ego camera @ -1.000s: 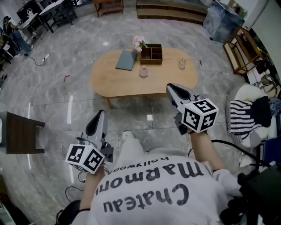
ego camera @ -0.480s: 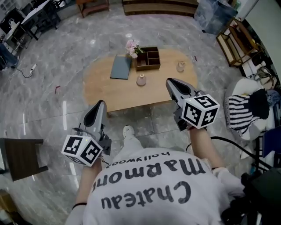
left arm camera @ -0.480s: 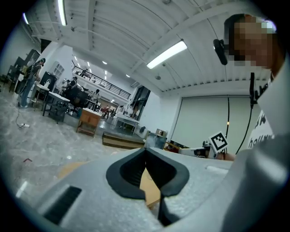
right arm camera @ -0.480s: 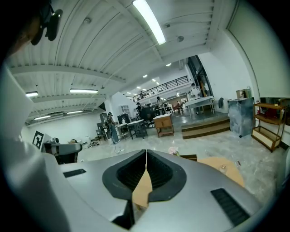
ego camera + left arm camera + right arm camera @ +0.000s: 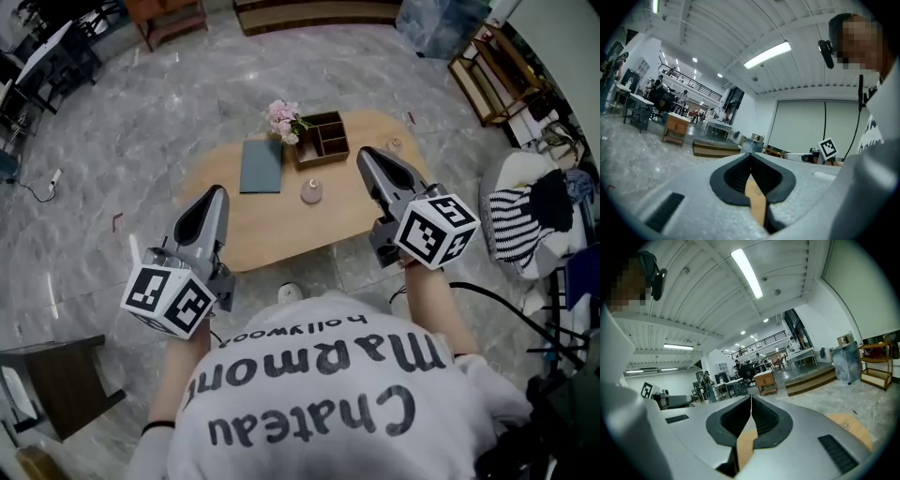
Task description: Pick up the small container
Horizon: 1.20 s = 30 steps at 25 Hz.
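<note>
Left gripper (image 5: 217, 191) and right gripper (image 5: 365, 153), both clenched shut and empty, are held above the near edge of a low table (image 5: 281, 239), seemingly poised before reaching. Beyond and between them, the small container (image 5: 311, 193) stands untouched mid-table, with a book (image 5: 261, 166) and a box (image 5: 323, 138) behind it.

A white cotton shirt (image 5: 309, 389) with dark lettering is worn. The grey tapered left gripper (image 5: 217, 192) and right gripper (image 5: 365, 155) have black-lined jaws and white black-marked cubes (image 5: 436, 230); a thin black cable (image 5: 497, 305) possibly trails the right.

Oval wooden table (image 5: 272, 230), grey notebook (image 5: 261, 166), divided box (image 5: 321, 139), pink flowers (image 5: 281, 114), small container (image 5: 311, 192), left tool (image 5: 216, 192), right tool (image 5: 366, 155) pointing tableward
</note>
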Each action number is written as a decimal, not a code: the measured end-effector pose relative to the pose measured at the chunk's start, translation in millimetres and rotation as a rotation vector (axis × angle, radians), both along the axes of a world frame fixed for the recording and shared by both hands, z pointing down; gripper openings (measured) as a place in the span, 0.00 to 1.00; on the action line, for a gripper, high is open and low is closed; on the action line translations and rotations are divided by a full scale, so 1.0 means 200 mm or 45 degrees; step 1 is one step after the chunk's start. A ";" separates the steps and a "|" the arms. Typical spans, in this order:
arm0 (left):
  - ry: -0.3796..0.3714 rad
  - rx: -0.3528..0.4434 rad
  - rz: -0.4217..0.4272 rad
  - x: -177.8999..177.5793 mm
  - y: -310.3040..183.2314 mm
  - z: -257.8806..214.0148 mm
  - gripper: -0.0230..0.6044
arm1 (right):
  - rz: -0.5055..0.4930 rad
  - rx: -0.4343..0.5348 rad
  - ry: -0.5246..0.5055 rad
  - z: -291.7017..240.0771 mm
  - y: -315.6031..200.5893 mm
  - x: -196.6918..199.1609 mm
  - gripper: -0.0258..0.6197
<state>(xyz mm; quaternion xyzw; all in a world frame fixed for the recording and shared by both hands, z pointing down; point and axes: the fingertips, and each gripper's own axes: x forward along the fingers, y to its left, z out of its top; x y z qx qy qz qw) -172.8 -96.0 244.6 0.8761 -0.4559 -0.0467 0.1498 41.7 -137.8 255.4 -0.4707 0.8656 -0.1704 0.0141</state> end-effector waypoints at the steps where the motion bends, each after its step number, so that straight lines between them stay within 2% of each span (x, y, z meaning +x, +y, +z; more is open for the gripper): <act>1: 0.012 -0.005 0.013 0.00 -0.03 0.02 0.06 | -0.002 0.005 -0.018 0.01 -0.02 -0.02 0.06; 5: 0.049 -0.041 0.059 0.01 -0.15 0.14 0.06 | -0.011 -0.025 -0.050 0.12 -0.09 -0.09 0.06; 8: 0.064 -0.138 0.084 0.03 -0.19 0.30 0.06 | -0.027 -0.127 0.007 0.29 -0.12 -0.11 0.06; 12: 0.040 -0.235 0.128 0.05 -0.29 0.52 0.06 | -0.047 -0.256 0.056 0.56 -0.22 -0.13 0.06; 18: 0.003 -0.289 0.059 0.07 -0.44 0.78 0.06 | -0.070 -0.428 0.048 0.92 -0.36 -0.11 0.06; 23: -0.024 -0.401 -0.009 0.12 -0.55 1.02 0.06 | -0.101 -0.542 0.025 1.22 -0.49 -0.07 0.06; 26: -0.053 -0.475 -0.030 0.19 -0.59 1.20 0.06 | -0.156 -0.618 0.021 1.40 -0.56 -0.07 0.06; 30: -0.058 -0.569 -0.071 0.28 -0.64 1.42 0.06 | -0.266 -0.727 0.081 1.66 -0.62 -0.08 0.06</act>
